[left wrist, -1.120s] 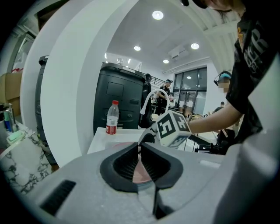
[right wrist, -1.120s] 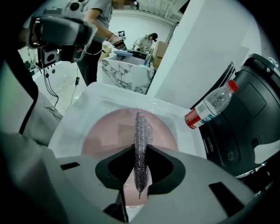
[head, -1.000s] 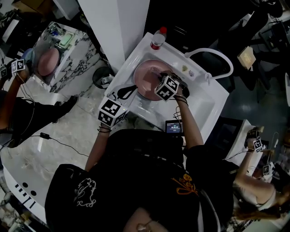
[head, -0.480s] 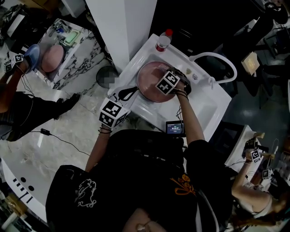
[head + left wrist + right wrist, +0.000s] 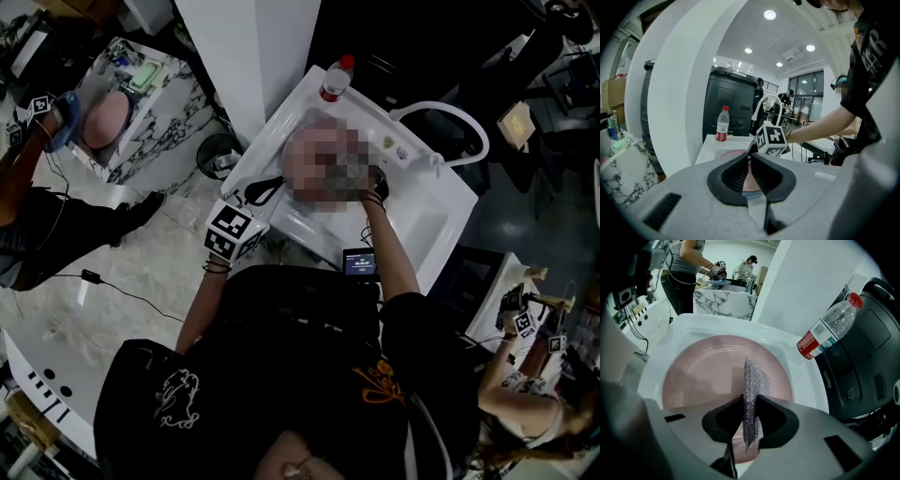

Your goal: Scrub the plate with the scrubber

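Now | right gripper (image 5: 749, 401) clamps scrubber (image 5: 754, 378) over plate (image 5: 708, 373) | left gripper (image 5: 750, 158) pinches plate rim | lay mesh flat, sweep overlapping circles, hold rim steady.

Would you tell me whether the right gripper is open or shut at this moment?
Shut: the right gripper clamps the silvery mesh scrubber from both sides, over the pink plate.

On the plate (image 5: 708, 376), the six o'clock rim is lost under the right gripper (image 5: 750, 398); from overhead both are blurred out. Past the left gripper (image 5: 750, 154), only a pink sliver of it shows. The label on the bottle (image 5: 828, 329) is too small to read.
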`<action>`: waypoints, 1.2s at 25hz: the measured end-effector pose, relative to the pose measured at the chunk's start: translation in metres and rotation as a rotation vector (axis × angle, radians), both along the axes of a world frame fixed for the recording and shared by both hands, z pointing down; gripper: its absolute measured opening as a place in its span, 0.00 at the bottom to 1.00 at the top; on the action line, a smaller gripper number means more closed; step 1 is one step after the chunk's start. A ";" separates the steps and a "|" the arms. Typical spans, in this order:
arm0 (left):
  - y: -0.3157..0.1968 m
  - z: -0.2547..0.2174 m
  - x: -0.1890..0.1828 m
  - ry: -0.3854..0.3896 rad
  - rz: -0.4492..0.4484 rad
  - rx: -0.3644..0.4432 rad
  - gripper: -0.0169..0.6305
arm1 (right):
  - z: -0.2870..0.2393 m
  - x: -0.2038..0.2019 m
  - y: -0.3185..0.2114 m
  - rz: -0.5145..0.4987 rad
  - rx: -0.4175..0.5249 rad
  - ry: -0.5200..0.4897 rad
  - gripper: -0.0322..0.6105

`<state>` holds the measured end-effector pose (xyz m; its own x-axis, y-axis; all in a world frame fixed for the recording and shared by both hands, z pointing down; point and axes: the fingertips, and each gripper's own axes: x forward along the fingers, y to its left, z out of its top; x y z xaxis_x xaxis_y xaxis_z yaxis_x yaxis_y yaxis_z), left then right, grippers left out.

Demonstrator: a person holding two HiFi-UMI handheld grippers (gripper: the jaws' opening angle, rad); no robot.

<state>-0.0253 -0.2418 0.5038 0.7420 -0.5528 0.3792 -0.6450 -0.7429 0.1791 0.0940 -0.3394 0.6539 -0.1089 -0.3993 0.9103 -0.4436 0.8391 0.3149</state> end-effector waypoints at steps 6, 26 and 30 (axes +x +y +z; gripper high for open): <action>0.002 0.001 0.005 0.005 0.019 -0.002 0.06 | -0.004 -0.007 0.029 -0.047 -0.009 -0.015 0.15; 0.006 0.004 0.024 0.003 0.106 -0.001 0.05 | -0.020 -0.062 0.119 -0.188 -0.130 -0.167 0.15; 0.006 0.004 0.024 0.006 0.109 -0.001 0.05 | -0.022 -0.060 0.115 -0.177 -0.112 -0.171 0.15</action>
